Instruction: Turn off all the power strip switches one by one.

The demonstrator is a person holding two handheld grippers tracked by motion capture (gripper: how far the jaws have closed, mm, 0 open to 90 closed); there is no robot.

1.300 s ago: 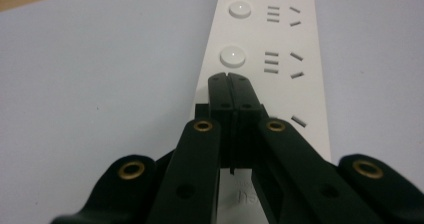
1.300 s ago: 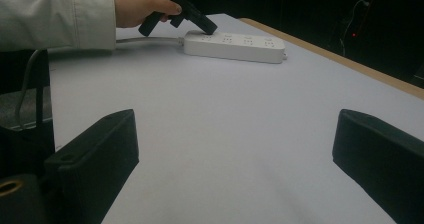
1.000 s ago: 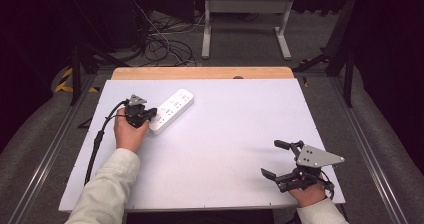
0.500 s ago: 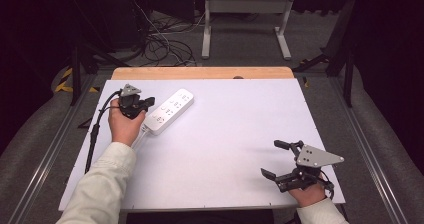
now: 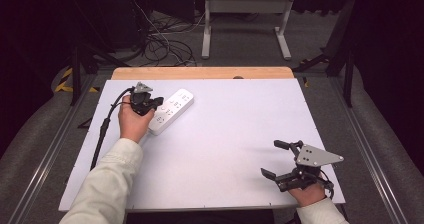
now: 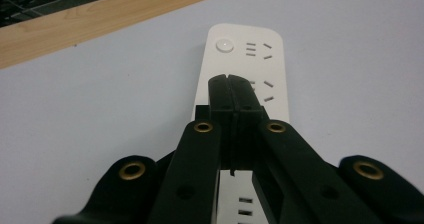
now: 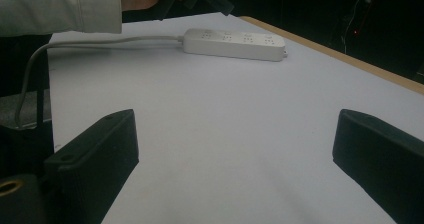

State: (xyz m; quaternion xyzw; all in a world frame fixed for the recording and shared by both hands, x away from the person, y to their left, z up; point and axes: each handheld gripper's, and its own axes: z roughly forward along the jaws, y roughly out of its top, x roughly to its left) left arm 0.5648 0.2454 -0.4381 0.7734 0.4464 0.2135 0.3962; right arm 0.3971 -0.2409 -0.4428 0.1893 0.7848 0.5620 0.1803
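— Power strip [image 5: 170,111] first: where does it lie?

— Flat on the white table [image 5: 225,149], toward the far left part, slanting so that its button end points to the wooden strip [image 5: 202,73] along the far edge. Its grey cord [image 7: 100,42] leaves the near end and runs off over the table's left side.

— And the left gripper [image 5: 159,102]?

— It hangs right over the power strip's middle. In the left gripper view its jaws are pressed together, tip against tip, with nothing between them, and they point down the row of sockets toward the round button [image 6: 225,45]. Whether the tips touch the plastic I cannot tell.

— What of the hand behind it?

— The left hand [image 5: 131,121] grips it from the near side, a pale sleeve [image 5: 107,184] running back to the bottom edge.

— The right gripper [image 5: 278,161]?

— It sits low over the near right corner of the table, well apart from the power strip. Its jaws are spread wide and hold nothing; the right gripper view looks between them across bare table to the power strip far off.

— Anything beyond the table?

— Dark floor with loose cables [image 5: 167,44] and a white metal stand [image 5: 245,14].
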